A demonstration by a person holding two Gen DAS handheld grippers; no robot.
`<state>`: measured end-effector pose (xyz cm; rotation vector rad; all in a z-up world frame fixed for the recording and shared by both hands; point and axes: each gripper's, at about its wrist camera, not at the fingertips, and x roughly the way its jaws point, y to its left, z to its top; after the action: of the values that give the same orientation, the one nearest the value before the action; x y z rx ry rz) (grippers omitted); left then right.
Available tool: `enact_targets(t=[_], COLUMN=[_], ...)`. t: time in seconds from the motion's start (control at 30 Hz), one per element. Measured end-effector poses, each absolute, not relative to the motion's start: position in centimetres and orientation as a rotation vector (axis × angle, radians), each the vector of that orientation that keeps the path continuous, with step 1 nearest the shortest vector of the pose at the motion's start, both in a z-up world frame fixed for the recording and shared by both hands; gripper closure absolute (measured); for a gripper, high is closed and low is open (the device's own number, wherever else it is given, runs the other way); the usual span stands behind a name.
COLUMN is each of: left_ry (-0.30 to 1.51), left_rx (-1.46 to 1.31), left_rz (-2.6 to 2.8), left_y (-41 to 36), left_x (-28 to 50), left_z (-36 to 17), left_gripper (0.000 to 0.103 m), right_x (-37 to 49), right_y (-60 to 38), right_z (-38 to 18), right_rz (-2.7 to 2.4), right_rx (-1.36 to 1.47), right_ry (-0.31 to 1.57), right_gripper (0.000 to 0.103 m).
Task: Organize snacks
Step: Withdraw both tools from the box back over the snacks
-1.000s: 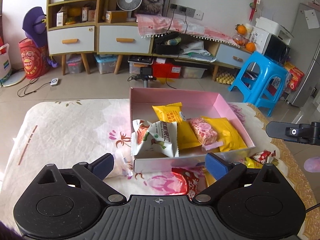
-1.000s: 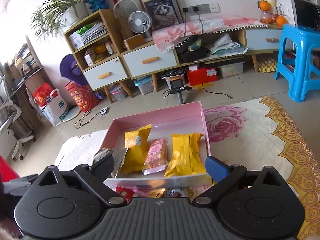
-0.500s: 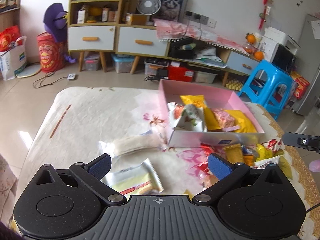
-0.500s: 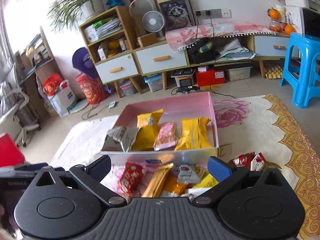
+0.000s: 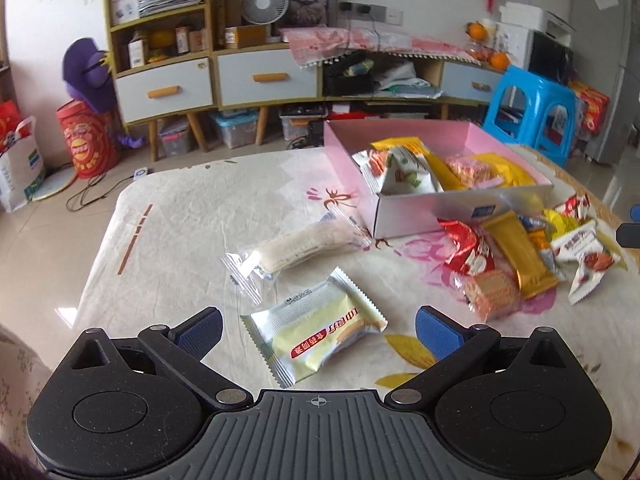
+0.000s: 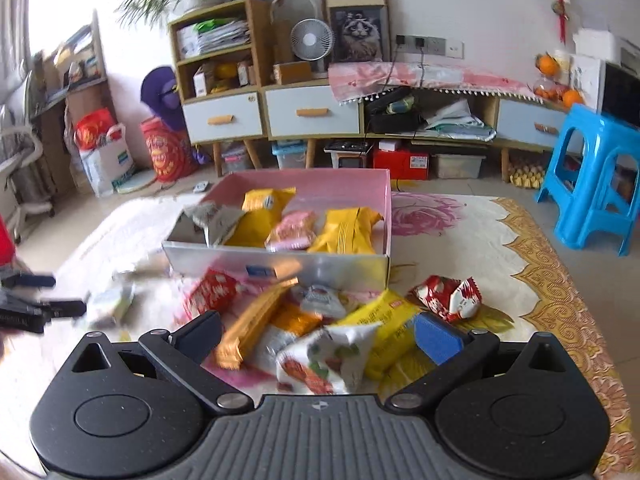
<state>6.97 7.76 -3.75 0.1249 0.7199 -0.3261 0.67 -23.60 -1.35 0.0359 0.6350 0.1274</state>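
The left tool [image 5: 318, 326] is spread wide and holds nothing; between its blue pads, on the flowered table [image 5: 180, 216], lies a pale yellow cake packet [image 5: 316, 330], touching neither pad. Just beyond it lies a long clear-wrapped white roll [image 5: 292, 246], well apart from the other snacks. The right tool [image 6: 318, 334] is equally released and empty, and hangs over the loose heap in front of the pink box [image 6: 344, 184]: a white packet with red and green print [image 6: 328, 360] sits nearest between its fingers, overlapping a yellow packet [image 6: 390, 320], with a gold bar [image 6: 254, 322] to the left and a red crumpled wrapper [image 6: 448, 296] off to the right. The box already holds several snacks, among them two yellow packets and a pink one [image 6: 290, 230].

The likely next step is a pick by either tool, and the risks differ. On the left, the glossy film may slide out from the pads if they close on the wrapper's crimped edge rather than the cake body. On the right, the packets overlap, so closing there may pinch two at once or drag neighbours across the table. The right view is blurred, so exact contact there cannot be judged. The box's near wall also stands close to the heap, and a low carry could catch on it.
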Motion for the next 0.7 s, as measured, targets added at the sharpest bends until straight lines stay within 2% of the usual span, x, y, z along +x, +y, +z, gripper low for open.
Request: enact_targets(t=[0.43, 0.7], left_ry=[0.77, 0.804], left_rx=[0.254, 0.202], left_rz=[-0.362, -0.448], left_y=[8.4, 8.1], left_x=[9.4, 10.0], left_z=[-7.4, -7.3], left_gripper=[0.0, 0.0], right_x=[0.2, 1.1], right_y=[-21.0, -20.9], right_z=[-4.4, -5.8], right_rz=[0.173, 0.162], right_rx=[-0.116, -0.141], right_ry=[0.703, 0.736], right_gripper=[0.007, 0.007])
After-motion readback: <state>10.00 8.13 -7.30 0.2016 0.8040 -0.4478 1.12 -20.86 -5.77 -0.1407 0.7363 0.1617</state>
